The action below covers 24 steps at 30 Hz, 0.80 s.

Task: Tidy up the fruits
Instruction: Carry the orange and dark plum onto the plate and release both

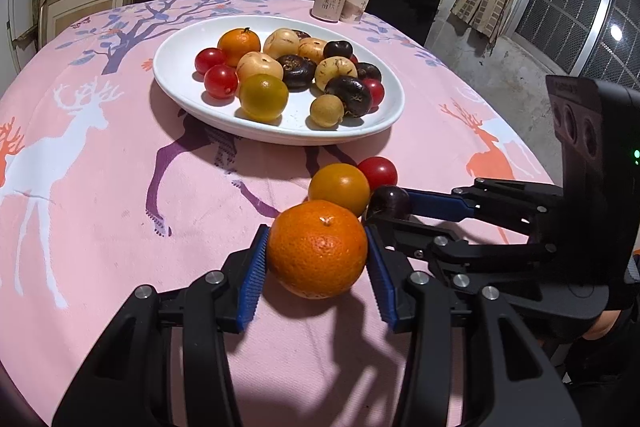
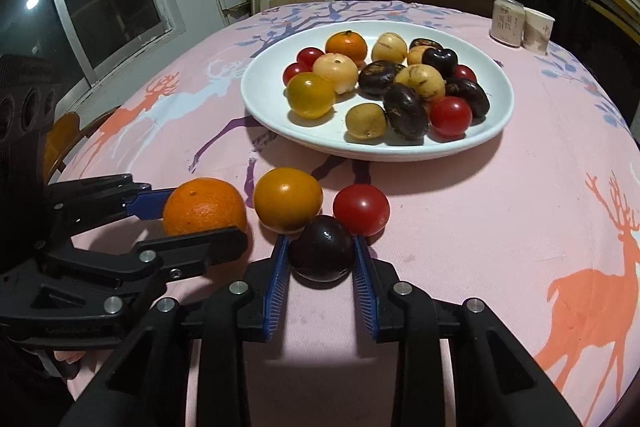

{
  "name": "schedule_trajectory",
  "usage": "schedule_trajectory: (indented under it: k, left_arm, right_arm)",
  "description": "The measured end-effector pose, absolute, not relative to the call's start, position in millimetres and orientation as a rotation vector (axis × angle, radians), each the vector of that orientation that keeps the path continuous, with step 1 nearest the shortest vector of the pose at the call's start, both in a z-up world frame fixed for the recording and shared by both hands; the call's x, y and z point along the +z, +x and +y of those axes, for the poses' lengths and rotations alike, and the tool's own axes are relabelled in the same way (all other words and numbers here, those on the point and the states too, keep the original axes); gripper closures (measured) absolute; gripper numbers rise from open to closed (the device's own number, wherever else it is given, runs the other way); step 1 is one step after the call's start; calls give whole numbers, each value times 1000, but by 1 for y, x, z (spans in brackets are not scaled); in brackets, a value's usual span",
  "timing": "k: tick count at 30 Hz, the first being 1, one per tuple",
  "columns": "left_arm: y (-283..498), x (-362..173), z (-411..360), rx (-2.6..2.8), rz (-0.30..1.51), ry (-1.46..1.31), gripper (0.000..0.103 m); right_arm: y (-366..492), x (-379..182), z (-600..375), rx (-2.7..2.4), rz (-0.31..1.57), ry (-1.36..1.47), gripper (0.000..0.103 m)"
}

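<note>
A: Status, L gripper (image 1: 316, 247)?

B: Clenched on the mandarin (image 1: 318, 249). Blue pads (image 1: 254, 275) press both flanks; fruit sits on the pink tablecloth (image 1: 120, 187), not lifted as far as I can tell. Grip is across the widest part, so it shouldn't squirt out.

A: R gripper (image 2: 322, 255)?

B: Grasping the dark plum (image 2: 322, 253), pads touching both sides. Also at cloth level.

A: Neighbours?

B: Yellow-orange fruit (image 2: 288, 199) is touching or just beside the plum, betw. the mandarin and the red tomato (image 2: 361, 209). Tomato sits at the plum's far right shoulder. All four loose items cluster just in front of the white plate (image 2: 496, 131).

A: Why both tools at once?

B: Judgement only: the loose pieces are near each other, so one pick per hand saves a trip. Plate already holds approx. a dozen-plus mixed fruits, so it's prob. the drop point.

A: Risks?

B: Tools are close; the L tool's near finger lies just beside the R tool's left pad. Lift straight up before moving fwd, else the jaws may knock the yellow-orange fruit or the tomato and set them rolling. Plate is crowded; free space is at its near-left rim.

A: Cups (image 2: 520, 23) at rear?

B: Well apart. No conflict.
</note>
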State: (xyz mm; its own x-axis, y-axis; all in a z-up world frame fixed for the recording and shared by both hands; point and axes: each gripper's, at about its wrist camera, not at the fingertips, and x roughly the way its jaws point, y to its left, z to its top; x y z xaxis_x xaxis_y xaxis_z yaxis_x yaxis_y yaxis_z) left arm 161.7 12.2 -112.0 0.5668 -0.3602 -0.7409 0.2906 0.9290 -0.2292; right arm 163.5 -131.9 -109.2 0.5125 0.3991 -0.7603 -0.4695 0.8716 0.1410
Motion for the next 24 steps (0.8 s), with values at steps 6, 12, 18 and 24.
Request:
schedule_trajectory:
  k: [6, 12, 18, 24]
  left_arm:
    - [163, -113, 11, -383, 894, -88, 57]
    - [158, -108, 9, -388, 861, -75, 57]
    - [164, -113, 10, -393, 894, -87, 57]
    - [170, -122, 6, -396, 944, -73, 57]
  right_arm:
    - [161, -107, -143, 510, 888, -37, 71]
    - [157, -104, -150, 507, 879, -10, 71]
    - [154, -102, -162, 490, 868, 25, 71]
    - [153, -102, -167, 488, 869, 39, 71]
